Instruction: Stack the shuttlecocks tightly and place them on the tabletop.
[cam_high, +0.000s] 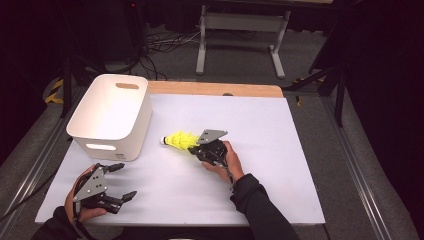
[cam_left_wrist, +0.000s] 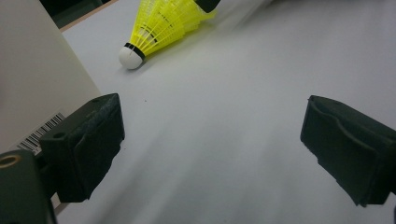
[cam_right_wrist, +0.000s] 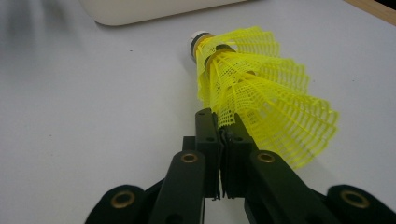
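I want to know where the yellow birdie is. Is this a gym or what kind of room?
Probably a lab or test room, not a gym. The shuttlecock lies on a white table beside a white bin, with loose cables on the floor and dark curtains around.

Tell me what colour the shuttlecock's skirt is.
Bright yellow mesh on the shuttlecock, clearest in the right gripper view.

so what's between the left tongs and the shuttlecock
Nothing: bare white table runs from the open left tongs to the shuttlecock, seen in the left gripper view.
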